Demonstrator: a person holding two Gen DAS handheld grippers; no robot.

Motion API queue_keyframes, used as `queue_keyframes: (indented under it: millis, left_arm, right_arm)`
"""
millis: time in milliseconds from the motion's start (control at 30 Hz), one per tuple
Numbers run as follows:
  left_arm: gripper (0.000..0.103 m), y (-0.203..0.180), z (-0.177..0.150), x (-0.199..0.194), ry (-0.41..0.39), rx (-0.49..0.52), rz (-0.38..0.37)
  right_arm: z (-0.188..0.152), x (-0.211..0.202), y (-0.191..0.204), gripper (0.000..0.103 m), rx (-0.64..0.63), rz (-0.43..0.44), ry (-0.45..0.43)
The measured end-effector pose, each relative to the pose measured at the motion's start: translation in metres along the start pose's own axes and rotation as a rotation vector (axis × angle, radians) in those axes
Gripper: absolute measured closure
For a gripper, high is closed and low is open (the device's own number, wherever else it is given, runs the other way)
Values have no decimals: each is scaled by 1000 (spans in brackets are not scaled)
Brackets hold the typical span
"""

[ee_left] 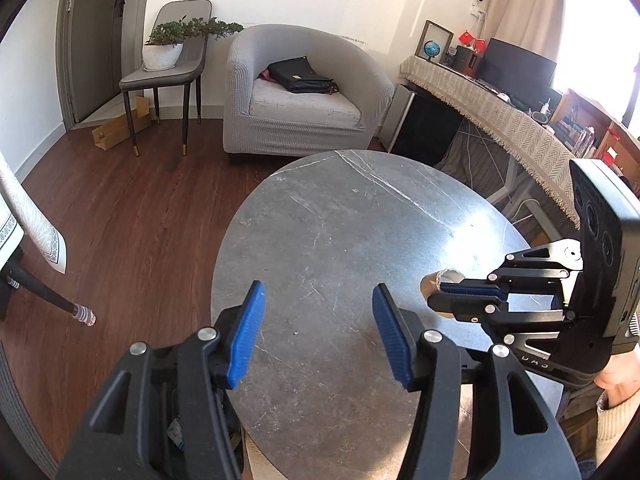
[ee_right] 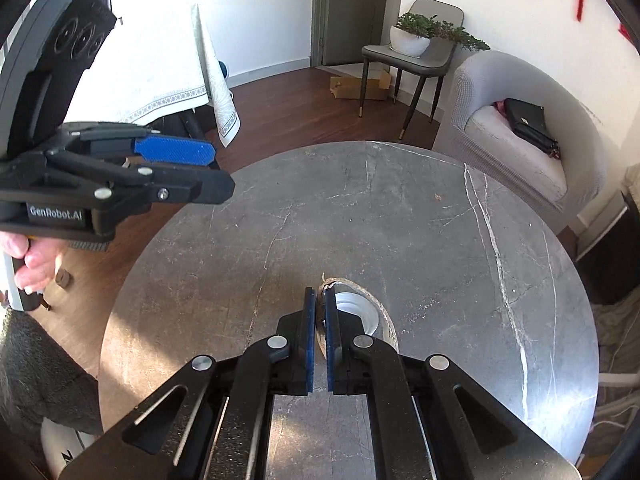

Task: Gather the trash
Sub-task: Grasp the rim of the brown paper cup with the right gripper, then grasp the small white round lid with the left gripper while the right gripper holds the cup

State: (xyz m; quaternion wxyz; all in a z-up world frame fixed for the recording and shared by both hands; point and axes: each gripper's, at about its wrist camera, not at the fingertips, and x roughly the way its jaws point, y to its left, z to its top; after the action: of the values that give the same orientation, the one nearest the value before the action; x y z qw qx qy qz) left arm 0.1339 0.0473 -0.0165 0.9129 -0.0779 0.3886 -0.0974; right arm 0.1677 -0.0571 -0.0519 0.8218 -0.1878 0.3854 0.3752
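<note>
Your right claw has its blue pads pinched on only the thin near rim of the twine-wrapped cup, one pad inside the mouth and one outside. That rim looks soft, so it could crumple or slip free if you swing the hand fast. The cup sits at the near part of the round grey table, about midway across it. Whether it is already clear of the table or resting on it, you cannot tell from these views.

Tilt it too far and anything inside could spill onto the table, though the white interior looks bare from here.

Your left claw hangs over the table's near left part, beside the cup, jaws spread about halfway and holding nothing, pads touching nothing. The two claws are close. A careless sweep of the left one toward the cup could knock it out of the right claw's narrow hold.
</note>
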Motion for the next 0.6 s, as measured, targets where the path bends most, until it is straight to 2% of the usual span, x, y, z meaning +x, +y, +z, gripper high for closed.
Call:
queue_keyframes:
  millis: [133,233,333,467,600]
  left_arm:
    - [42,-13,-1,7,10,23,-2]
    - [40,-24,-3,14,23,57,8]
    - [40,-31,-3,21,35,64,15]
    - [40,-35,-3,27,45,76,19]
    - [40,-38,-5,29,50,85,21]
  right_arm:
    - [-4,-22,-13,99,108,51,-72]
    - [-10,-30,-22,99,181,81,-86]
    - [-18,-25,-26,99,227,115,-43]
    - [-30,-19,-28,99,265,115,12]
    - [-45,-11,-41,99,389,213,13]
